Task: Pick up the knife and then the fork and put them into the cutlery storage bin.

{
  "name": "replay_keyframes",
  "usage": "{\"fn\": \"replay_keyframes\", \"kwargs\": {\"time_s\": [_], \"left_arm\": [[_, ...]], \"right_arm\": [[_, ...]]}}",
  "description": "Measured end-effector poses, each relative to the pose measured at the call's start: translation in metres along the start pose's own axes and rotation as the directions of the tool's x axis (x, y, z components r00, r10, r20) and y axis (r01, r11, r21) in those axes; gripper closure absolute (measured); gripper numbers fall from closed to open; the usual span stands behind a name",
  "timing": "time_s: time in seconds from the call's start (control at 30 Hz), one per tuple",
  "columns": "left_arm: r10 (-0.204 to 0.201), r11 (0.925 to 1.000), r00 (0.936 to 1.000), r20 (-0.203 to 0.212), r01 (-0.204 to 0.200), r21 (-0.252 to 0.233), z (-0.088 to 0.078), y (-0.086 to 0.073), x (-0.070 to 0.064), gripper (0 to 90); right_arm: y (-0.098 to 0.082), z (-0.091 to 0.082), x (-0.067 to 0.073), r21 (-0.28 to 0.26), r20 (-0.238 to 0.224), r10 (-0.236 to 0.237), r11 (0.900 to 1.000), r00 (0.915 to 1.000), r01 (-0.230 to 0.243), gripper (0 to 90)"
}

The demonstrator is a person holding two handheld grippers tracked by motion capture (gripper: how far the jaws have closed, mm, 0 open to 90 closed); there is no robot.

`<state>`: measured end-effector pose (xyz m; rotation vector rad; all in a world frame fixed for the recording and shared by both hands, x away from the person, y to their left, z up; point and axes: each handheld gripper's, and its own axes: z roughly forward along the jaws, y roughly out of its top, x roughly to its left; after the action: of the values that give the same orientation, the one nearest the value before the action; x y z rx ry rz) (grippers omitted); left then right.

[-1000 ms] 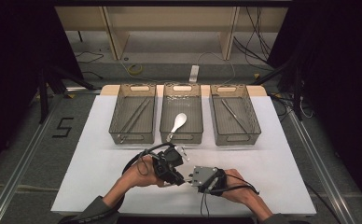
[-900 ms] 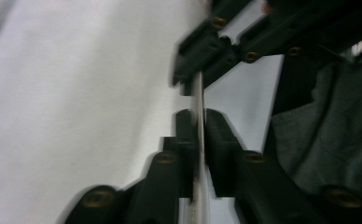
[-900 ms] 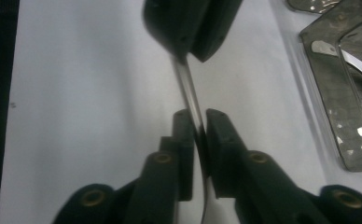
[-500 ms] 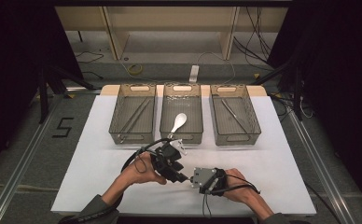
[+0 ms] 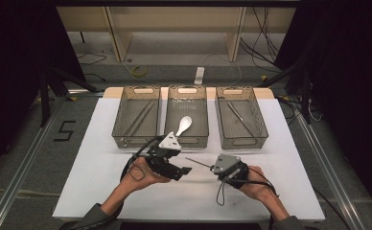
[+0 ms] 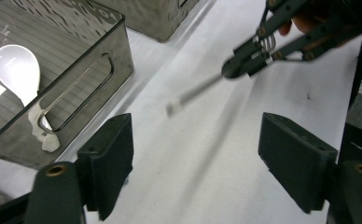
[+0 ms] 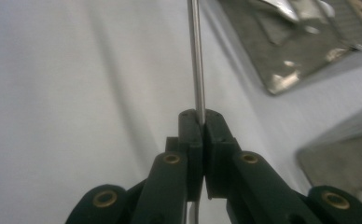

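My right gripper (image 5: 213, 167) is shut on a thin metal rod (image 5: 197, 162), which sticks out to the left, just above the white table. In the right gripper view the rod (image 7: 195, 56) runs straight up from the pinched jaws of that gripper (image 7: 201, 126). My left gripper (image 5: 186, 170) is open; its jaws have just been opening and nothing is between them. In the left gripper view my left gripper (image 6: 195, 158) stands wide, with the blurred rod (image 6: 195, 93) beyond it, held by the right gripper (image 6: 244, 65).
Three grey mesh bins stand in a row at the back: the left bin (image 5: 126, 140) and the right bin (image 5: 241, 143) hold long thin utensils, and the middle bin (image 5: 188, 142) holds a white spoon (image 5: 183, 124). The near corner of that middle bin (image 6: 100, 70) lies beside my left jaw.
The left gripper's jaws opened and let go of the rod. The two hands drew apart, and the right gripper carried the rod off to the right.
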<state>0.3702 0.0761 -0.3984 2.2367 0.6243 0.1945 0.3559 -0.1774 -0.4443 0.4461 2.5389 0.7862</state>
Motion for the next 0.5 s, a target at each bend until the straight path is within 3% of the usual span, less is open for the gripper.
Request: {"fn": "replay_keyframes", "kwargs": {"time_s": [0.13,0.23,0.5], "left_arm": [[-0.037,0.9974,0.9993,0.000,0.037,-0.061,-0.006,-0.009,0.003,21.8],[-0.044,0.9954,0.9990,-0.013,0.042,-0.086,-0.011,-0.017,0.005,20.7],[-0.094,0.9901,0.9945,-0.045,0.089,-0.109,-0.020,-0.038,0.012,19.1]], "right_arm": [[-0.006,-0.008,-0.015,-0.012,0.037,0.082,0.997,0.9959,-0.082,88.0],[-0.010,-0.013,-0.026,-0.016,0.060,0.134,0.991,0.9892,-0.133,88.0],[-0.018,-0.020,-0.055,-0.023,0.083,0.246,0.969,0.9658,-0.244,87.9]]}}
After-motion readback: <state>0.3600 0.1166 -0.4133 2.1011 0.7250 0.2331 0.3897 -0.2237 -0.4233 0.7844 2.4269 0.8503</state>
